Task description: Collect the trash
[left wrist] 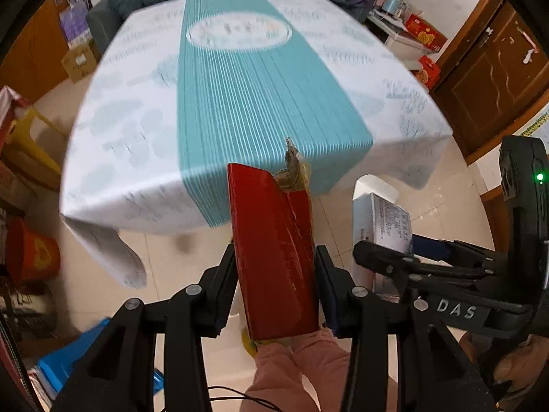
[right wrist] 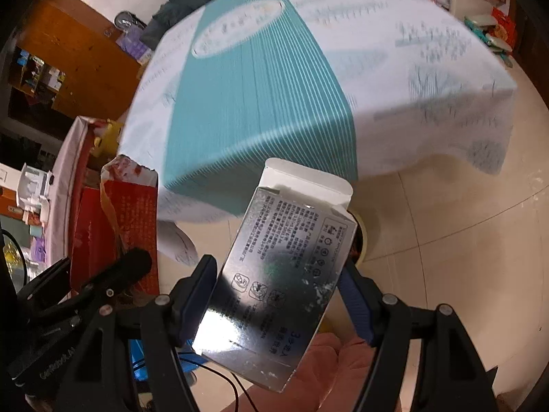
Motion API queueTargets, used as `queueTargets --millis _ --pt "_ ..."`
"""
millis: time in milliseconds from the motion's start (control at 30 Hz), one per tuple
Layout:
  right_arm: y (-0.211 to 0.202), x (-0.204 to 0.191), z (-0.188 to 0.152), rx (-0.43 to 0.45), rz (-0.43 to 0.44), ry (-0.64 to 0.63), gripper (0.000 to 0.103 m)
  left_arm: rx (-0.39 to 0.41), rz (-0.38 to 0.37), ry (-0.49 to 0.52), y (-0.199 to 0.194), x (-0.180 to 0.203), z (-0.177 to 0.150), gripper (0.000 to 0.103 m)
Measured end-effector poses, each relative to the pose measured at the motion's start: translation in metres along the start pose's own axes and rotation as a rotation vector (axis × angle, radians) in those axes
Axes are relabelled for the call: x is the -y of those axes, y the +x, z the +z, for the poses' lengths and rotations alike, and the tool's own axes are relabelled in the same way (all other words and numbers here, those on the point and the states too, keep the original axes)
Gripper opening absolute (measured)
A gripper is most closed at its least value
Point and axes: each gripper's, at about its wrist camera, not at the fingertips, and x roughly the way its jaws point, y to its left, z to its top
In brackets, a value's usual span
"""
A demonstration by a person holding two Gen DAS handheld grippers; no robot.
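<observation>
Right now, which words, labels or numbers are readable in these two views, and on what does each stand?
"DAS": raised letters on the right tongs' black frame, seen from the left wrist view.
"GenRobot.AI": partly legible on the left tongs' frame, right wrist view.
Silver box: dense small print and icons, upside down, too small to read.
Red carton: no legible text.
Tablecloth print: blurred.

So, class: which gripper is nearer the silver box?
Right. The right gripper is clamped on the silver box; the left gripper sits beside it, holding the red box.
</observation>
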Motion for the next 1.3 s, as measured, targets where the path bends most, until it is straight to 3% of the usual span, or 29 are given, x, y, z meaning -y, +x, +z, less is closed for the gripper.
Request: queueTargets --millis 200,433,600,800,900,933,967,1300 --pt "0.063 0.038 -0.013 -0.08 -0.016 -0.012 0.071 -0.07 -0.004 -0.091 0.081 0.001 -0.021 0.042" --pt "0.146 0.084 -0.011 -0.096 -0.003 -0.046 0.071 -0.122 0.021 -0.165 0.171 -0.009 -0.034 0.044" --pt "0.192 0.103 -0.01 -0.118 0.027 -0.054 0.071 -0.145 -0.01 -0.196 0.217 -0.017 -0.033 0.05" --pt "0.234 0.107 -0.009 -0.133 0.073 -0.063 0.072 -0.165 -0.011 -0.206 0.245 -0.031 -0.033 0.062" --pt "0.241 0.113 -0.01 -0.114 0.08 -0.073 0.079 -0.153 0.023 -0.192 0.25 -0.034 -0.033 0.076" --pt "0.243 0.113 -0.01 -0.109 0.077 -0.076 0.081 -0.15 0.032 -0.189 0.251 -0.035 -0.033 0.087" --pt "0.245 0.113 -0.008 -0.106 0.074 -0.078 0.084 -0.148 0.04 -0.188 0.252 -0.035 -0.032 0.091" --pt "0.248 0.107 -0.007 -0.076 0.03 -0.112 0.087 -0.13 0.072 -0.186 0.256 -0.039 -0.041 0.093"
